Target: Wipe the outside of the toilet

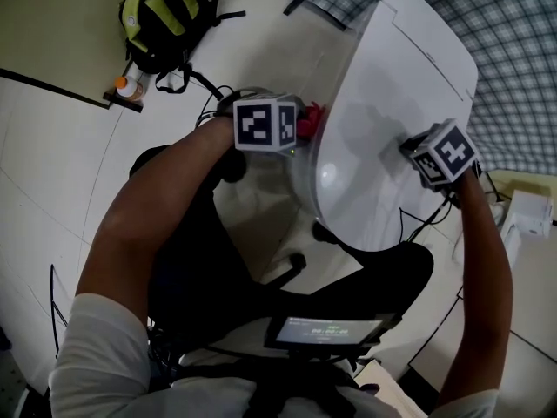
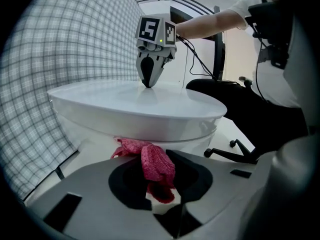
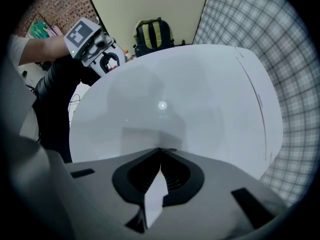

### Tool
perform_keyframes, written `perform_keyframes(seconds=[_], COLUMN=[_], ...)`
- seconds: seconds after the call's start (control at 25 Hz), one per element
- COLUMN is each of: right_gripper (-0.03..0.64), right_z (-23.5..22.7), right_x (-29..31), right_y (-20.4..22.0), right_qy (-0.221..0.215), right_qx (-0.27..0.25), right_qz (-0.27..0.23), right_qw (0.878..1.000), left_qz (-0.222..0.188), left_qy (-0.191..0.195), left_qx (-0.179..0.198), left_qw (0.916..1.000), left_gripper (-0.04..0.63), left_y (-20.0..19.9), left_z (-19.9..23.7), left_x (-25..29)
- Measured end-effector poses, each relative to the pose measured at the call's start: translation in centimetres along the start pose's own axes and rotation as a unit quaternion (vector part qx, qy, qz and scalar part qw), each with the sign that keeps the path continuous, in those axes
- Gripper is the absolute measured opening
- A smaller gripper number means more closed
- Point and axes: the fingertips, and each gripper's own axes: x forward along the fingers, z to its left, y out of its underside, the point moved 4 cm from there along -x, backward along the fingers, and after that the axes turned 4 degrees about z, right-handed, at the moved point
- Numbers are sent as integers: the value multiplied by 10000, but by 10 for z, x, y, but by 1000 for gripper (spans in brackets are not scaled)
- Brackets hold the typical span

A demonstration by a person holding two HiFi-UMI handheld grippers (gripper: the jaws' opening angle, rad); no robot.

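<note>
The white toilet [image 1: 383, 129] stands with its lid [image 2: 135, 101] down. My left gripper [image 1: 305, 127] is at the toilet's left side, just under the lid's rim. It is shut on a red cloth [image 1: 310, 120], which is bunched between the jaws [image 2: 156, 165] and lies close against the bowl [image 2: 100, 134]; contact is not clear. My right gripper [image 1: 416, 151] points straight down with its tips on the lid's top. Its jaws are shut [image 3: 161, 150] with nothing between them. Each gripper shows in the other's view: the right gripper [image 2: 148, 84] and the left gripper [image 3: 107, 61].
A black and yellow backpack [image 1: 165, 16] and an orange-capped bottle [image 1: 130, 85] stand by the wall at the left. Checked fabric [image 1: 513, 59] hangs behind the toilet. A chair base on castors [image 2: 232, 151] and cables lie near me. A white box [image 1: 529, 216] is at the right.
</note>
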Motion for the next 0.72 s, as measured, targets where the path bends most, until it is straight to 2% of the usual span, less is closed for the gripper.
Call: perform_keyframes(seconds=[0.12, 0.32, 0.72], right_gripper=[9, 9, 9], right_z=[0, -1, -2], right_x=[0, -1, -3], right_y=[0, -1, 0], right_qy=[-28, -71, -187], right_qx=[27, 68, 147], right_qz=[4, 0, -30], right_qw=[10000, 10000, 9997], left_qz=[6, -19, -88], left_qy=[186, 386, 1150], left_qx=[37, 337, 363], left_qw=[9998, 9987, 9927], left_gripper=[78, 78, 78], left_y=[-1, -7, -5], left_z=[-11, -32, -72], left_x=[-1, -2, 7])
